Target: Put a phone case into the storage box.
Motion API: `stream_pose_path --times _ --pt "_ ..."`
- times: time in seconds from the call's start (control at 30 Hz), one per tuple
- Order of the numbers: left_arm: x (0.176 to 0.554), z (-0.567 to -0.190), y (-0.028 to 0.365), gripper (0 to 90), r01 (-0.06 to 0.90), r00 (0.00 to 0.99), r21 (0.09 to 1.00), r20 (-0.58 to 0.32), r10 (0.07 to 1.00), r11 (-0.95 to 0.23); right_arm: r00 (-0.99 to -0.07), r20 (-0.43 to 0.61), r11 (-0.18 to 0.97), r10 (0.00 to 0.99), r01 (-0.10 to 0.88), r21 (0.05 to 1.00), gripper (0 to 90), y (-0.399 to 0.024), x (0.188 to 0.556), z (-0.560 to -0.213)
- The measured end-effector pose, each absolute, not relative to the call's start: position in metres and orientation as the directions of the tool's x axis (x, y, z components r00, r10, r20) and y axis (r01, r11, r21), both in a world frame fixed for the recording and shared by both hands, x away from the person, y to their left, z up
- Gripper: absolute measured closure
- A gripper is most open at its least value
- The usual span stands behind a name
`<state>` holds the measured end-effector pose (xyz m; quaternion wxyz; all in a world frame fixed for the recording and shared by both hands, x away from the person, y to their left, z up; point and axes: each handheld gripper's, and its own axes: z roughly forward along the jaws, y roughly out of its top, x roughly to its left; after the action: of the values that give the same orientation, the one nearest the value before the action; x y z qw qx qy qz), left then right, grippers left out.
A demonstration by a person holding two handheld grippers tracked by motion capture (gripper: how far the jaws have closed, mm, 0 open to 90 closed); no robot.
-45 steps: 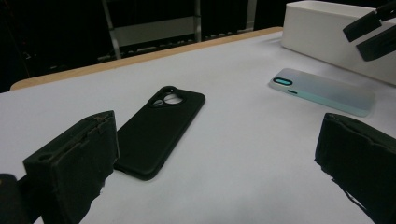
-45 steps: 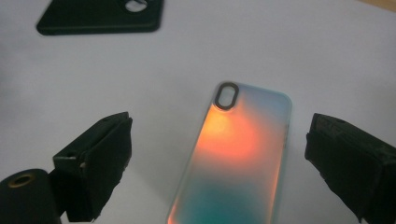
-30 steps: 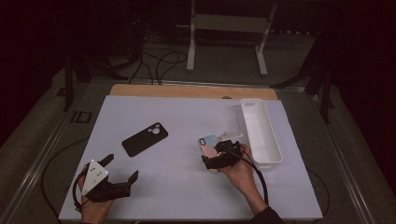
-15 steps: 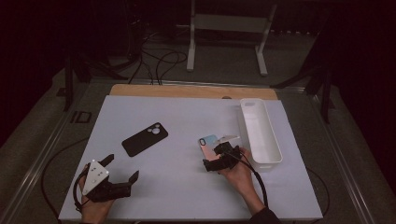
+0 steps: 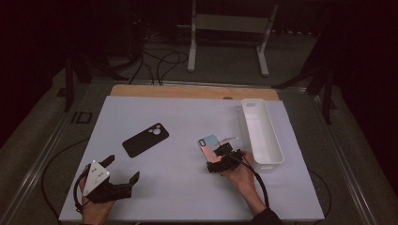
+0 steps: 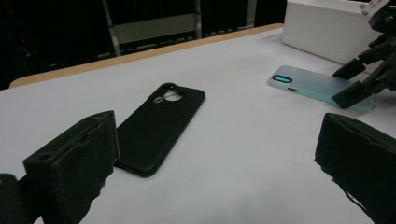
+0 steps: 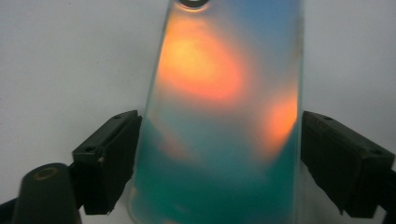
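- Your right tongs [image 5: 220,158] straddle the near end of the iridescent phone case [image 7: 224,112]; jaws flank its long edges, seemingly not quite clamped.
- Case runs lengthwise away from you, on the table [image 5: 187,197] beside the white bin [image 5: 270,140].
- Left tongs [image 5: 117,180] wide, holding nothing; black case [image 6: 159,126] ahead.

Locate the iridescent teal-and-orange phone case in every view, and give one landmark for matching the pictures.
High view: the iridescent teal-and-orange phone case lies right of centre on the white table, beside the long white plastic tray.
Left gripper view: upper right, flat on the table, before the tray.
Right gripper view: centre, between the right gripper jaws.
Shared landmark: the right gripper at the case's near end.
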<state>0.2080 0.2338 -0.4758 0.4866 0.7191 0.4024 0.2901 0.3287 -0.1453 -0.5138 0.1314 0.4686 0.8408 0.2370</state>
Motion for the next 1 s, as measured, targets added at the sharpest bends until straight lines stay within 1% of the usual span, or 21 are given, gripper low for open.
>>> stream_pose_path --times 0.17,0.2,0.3,0.4,0.67,1.0 --pt "0.209 -0.476 0.233 0.0 0.299 0.51 0.932 0.023 0.86 -0.203 -0.527 0.005 0.443 0.85 0.719 0.535 16.2 -0.147 0.327 -0.511" --pt "0.209 -0.476 0.232 0.0 0.301 0.51 0.932 0.022 0.86 -0.202 -0.53 0.017 0.433 0.848 0.71 0.556 16.3 -0.147 0.325 -0.507" --pt "0.209 -0.476 0.231 0.0 0.303 0.51 0.931 0.021 0.86 -0.202 -0.535 0.03 0.424 0.844 0.702 0.572 16.4 -0.147 0.323 -0.504" --pt "0.209 -0.475 0.231 0.0 0.31 0.513 0.93 0.013 0.858 -0.199 -0.561 0.048 0.419 0.827 0.671 0.612 16.4 -0.147 0.318 -0.497" --pt "0.21 -0.472 0.224 0.0 0.315 0.524 0.929 -0.002 0.852 -0.192 -0.58 0.082 0.394 0.81 0.643 0.657 16.5 -0.15 0.312 -0.488" --pt "0.219 -0.462 0.211 0.0 0.351 0.55 0.919 -0.047 0.834 -0.18 -0.608 0.13 0.355 0.783 0.609 0.709 16.6 -0.153 0.306 -0.474"
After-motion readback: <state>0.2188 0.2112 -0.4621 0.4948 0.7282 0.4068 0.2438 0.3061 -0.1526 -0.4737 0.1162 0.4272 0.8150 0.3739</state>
